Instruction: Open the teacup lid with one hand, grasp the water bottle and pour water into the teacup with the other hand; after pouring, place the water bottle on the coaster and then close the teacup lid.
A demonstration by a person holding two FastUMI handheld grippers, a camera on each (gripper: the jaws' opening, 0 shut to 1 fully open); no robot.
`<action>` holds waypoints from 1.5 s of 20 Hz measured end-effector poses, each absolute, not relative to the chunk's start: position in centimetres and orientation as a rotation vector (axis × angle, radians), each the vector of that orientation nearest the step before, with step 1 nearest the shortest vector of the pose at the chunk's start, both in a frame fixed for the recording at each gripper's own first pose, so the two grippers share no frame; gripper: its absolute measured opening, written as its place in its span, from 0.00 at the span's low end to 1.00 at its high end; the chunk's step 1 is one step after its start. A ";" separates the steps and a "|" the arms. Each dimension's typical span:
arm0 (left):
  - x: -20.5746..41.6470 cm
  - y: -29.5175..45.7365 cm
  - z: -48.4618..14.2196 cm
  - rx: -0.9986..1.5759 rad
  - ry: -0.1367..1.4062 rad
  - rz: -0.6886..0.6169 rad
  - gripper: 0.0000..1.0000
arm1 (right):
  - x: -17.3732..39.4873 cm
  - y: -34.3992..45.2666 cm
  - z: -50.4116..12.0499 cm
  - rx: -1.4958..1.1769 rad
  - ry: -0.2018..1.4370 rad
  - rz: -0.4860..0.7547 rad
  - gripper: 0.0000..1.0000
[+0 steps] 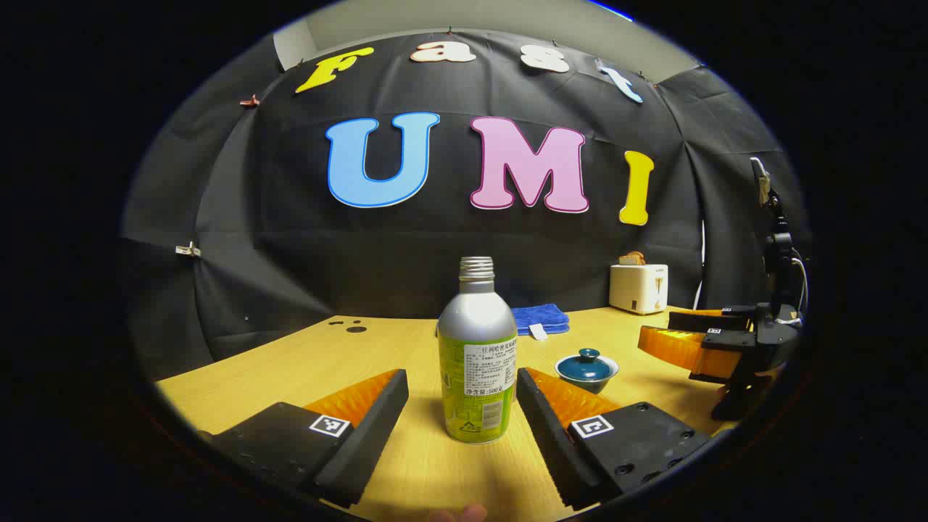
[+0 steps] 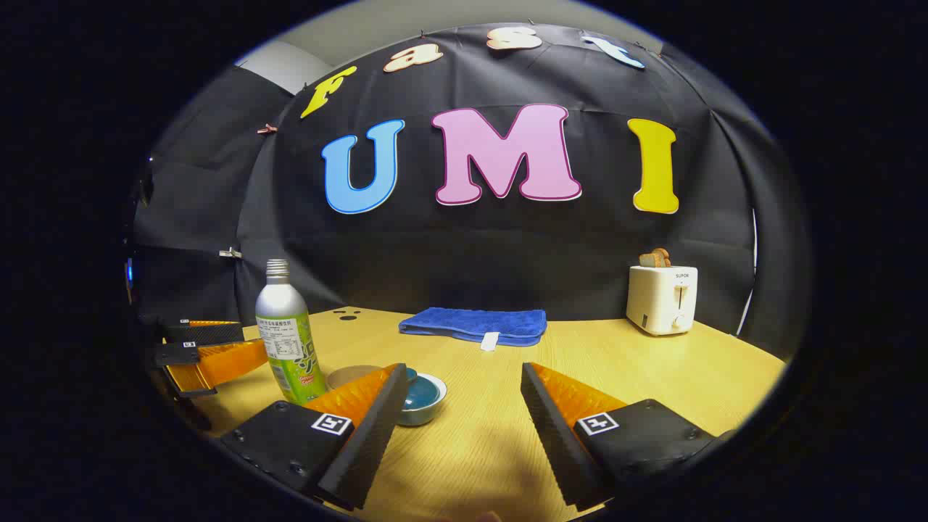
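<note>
- My left claw [image 1: 462, 395] stands wide, the bottle [image 1: 477, 362] upright between its fingers, touching neither.
- My right claw [image 2: 460, 406] also gapes, holding nothing; the teacup [image 2: 423, 399] sits just beyond its left finger, lid on, a coaster [image 2: 349, 376] behind it.
- The bottle looks like smooth metal, stiff and likely slippery; I'd grip its labelled lower body. The cap seems off.
- The teacup looks fragile; I'd pinch the lid's knob [image 1: 588, 354].
- Bottle label is too small to read; the toaster [image 2: 661, 299] ahead reads "SUPOR".
</note>
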State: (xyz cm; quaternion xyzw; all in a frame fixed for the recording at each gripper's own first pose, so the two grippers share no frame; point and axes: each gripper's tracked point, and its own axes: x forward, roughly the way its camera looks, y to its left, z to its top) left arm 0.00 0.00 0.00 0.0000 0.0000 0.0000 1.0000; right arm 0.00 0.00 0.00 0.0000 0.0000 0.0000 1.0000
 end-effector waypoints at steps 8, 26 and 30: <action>0.6 0.0 0.0 0.000 0.001 0.000 0.95 | 0.7 0.8 -0.2 0.002 0.005 0.031 0.97; 0.9 -0.1 0.0 0.000 0.000 -0.007 0.95 | 5.6 5.9 -2.4 -0.017 0.146 0.165 0.87; 0.9 -0.1 0.0 0.000 0.000 -0.007 0.95 | 6.1 6.4 -3.0 -0.030 0.183 0.171 0.78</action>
